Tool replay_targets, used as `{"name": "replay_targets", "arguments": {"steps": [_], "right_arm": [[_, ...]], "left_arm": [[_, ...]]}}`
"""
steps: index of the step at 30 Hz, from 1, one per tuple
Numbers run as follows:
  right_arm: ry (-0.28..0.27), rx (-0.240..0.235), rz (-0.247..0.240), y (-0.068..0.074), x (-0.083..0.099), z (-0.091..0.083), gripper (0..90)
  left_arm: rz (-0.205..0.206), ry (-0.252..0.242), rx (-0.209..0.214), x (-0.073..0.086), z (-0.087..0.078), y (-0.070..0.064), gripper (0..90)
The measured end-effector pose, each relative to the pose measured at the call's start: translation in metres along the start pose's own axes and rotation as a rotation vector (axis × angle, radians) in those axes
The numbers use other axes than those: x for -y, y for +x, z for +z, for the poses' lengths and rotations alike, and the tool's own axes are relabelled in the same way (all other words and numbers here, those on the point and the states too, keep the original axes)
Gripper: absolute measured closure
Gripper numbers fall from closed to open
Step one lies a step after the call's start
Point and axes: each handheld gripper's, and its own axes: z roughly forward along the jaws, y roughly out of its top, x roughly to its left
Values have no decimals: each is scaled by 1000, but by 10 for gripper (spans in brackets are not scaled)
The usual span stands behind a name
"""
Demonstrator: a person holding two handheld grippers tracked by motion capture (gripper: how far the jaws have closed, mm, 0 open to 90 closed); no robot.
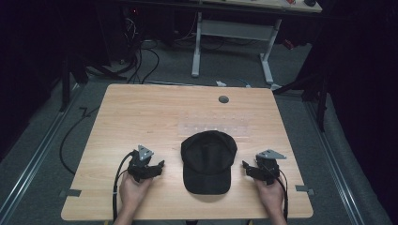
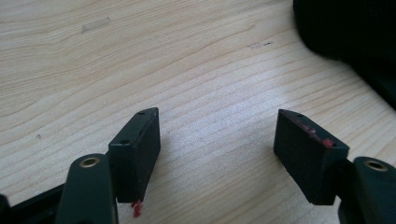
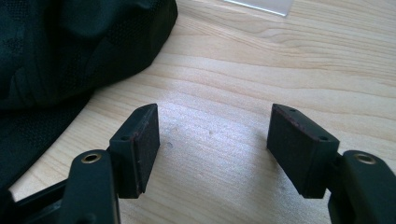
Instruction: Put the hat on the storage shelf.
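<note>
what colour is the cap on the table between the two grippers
The cap is plain black, with no pattern or logo that I can make out. It shows best in the high view.

I see a light wooden table (image 1: 141, 112) with a small round grey cap (image 1: 223, 99) set in it near the far edge, and a clear strip (image 1: 213, 127) lying flat mid-table. Beyond the table stands a white-legged desk (image 1: 234, 33) on grey carpet, and black cables (image 1: 141, 61) trail across the floor.
</note>
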Motion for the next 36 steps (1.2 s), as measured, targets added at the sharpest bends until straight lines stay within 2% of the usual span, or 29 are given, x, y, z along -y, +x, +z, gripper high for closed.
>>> {"name": "replay_targets", "arguments": {"steps": [31, 36], "right_arm": [[-3, -5, 1, -1, 0, 0, 367], [-6, -2, 17, -2, 0, 0, 388]], "left_arm": [[-12, 3, 0, -1, -1, 1, 306], [-15, 2, 1, -1, -1, 1, 305]]}}
